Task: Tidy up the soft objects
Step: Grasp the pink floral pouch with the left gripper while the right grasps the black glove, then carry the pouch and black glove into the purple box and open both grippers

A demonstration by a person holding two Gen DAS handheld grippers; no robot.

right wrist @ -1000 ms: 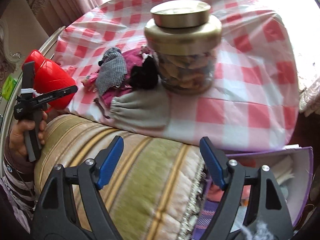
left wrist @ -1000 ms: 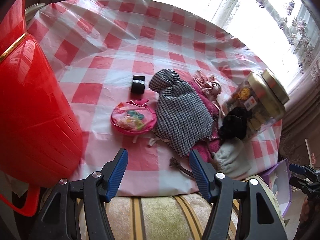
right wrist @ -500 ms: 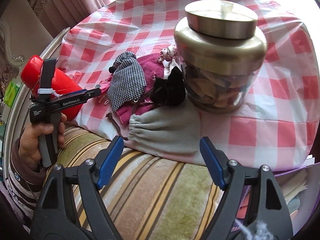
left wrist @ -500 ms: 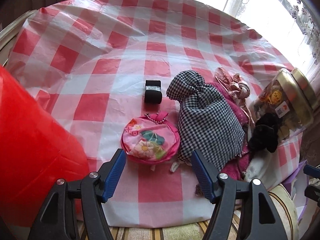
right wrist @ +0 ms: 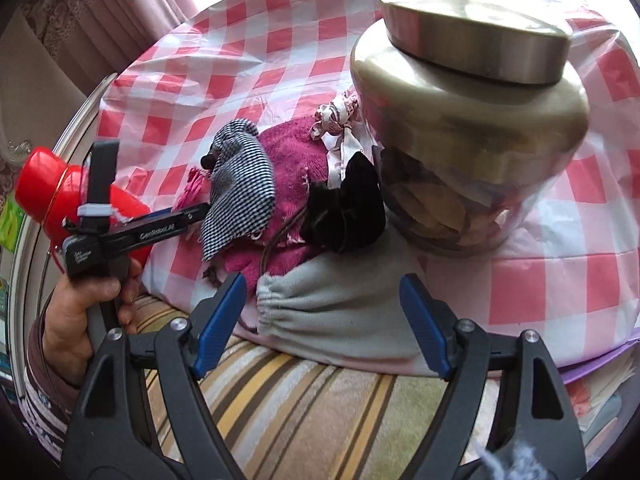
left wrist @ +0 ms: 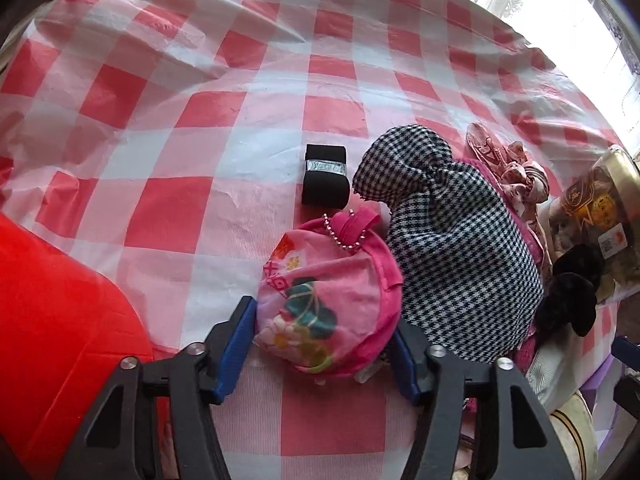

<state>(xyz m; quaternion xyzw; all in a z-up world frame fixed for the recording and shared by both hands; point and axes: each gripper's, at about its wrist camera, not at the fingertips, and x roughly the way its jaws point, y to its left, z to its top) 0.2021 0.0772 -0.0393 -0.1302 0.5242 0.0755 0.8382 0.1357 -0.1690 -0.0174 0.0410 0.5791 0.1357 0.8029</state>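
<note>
My left gripper [left wrist: 324, 340] is open, its blue pads on either side of a round pink floral pouch [left wrist: 328, 296] on the checked tablecloth [left wrist: 200, 128]. Right of the pouch lie a black-and-white houndstooth pouch [left wrist: 452, 256], a magenta cloth beneath it [right wrist: 296, 160], a black velvet pouch [left wrist: 572, 296] and a floral ribbon scrunchie [left wrist: 516, 176]. My right gripper [right wrist: 320, 320] is open, its pads either side of a grey fleece pouch [right wrist: 336, 304] at the table's near edge. The left gripper also shows in the right wrist view [right wrist: 192, 214].
A small black band roll [left wrist: 324, 180] lies beyond the pink pouch. A big glass jar with a gold lid [right wrist: 472, 112] stands right behind the soft items. A red thermos [left wrist: 52, 344] is at the left. A striped cushion [right wrist: 312, 408] lies below the table edge.
Both grippers have moved forward. The left one now straddles the pink pouch. The right one has closed in on the grey pouch and the jar.
</note>
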